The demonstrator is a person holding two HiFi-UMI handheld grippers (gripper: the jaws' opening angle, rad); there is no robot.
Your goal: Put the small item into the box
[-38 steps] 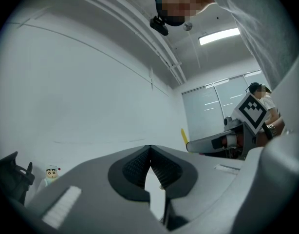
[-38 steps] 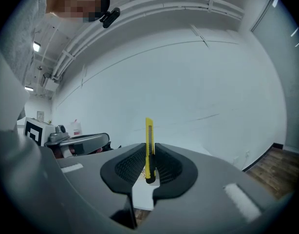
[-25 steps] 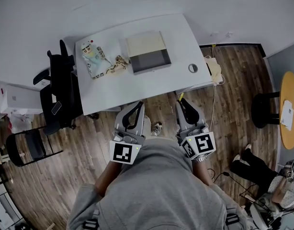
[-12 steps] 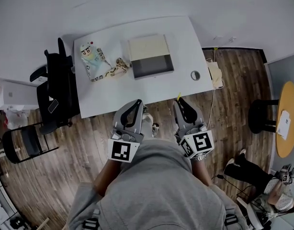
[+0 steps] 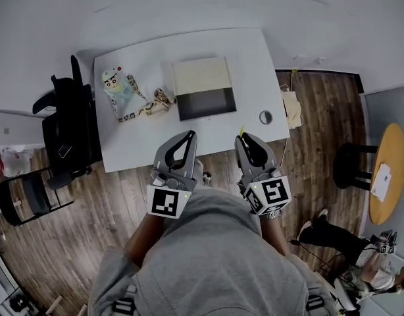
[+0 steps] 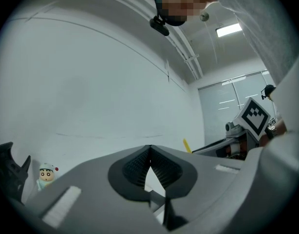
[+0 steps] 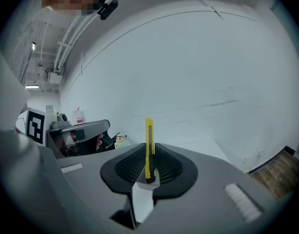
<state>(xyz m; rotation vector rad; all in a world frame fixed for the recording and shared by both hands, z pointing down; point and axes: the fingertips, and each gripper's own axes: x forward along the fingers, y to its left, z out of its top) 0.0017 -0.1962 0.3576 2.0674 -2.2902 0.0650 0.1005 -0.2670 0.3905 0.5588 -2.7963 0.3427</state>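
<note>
A white table [image 5: 136,143] carries an open grey box [image 5: 204,103] with its cream lid [image 5: 201,76] folded back. Left of the box lie a cartoon doll [image 5: 116,88] and a small patterned item [image 5: 153,104]. My right gripper [image 5: 244,139] is shut on a yellow utility knife [image 7: 149,145], whose tip shows at the table's front edge [image 5: 241,131]. Its jaws [image 7: 149,165] clamp the knife upright. My left gripper [image 5: 188,137] hovers at the same edge, and its jaws [image 6: 149,152] are closed on nothing. The doll [image 6: 46,173] shows far left in the left gripper view.
A round ring-like thing [image 5: 265,117] sits at the table's right end, with a bag [image 5: 293,107] beside it. A black office chair [image 5: 60,133] stands left of the table and a folding chair [image 5: 27,199] nearer. A stool [image 5: 350,164], a yellow round table [image 5: 386,173] and a seated person [image 5: 340,237] are on the right.
The table has drawn closer to me in the head view. Both grippers now reach its front edge. The right gripper's hold on the knife is unchanged.
</note>
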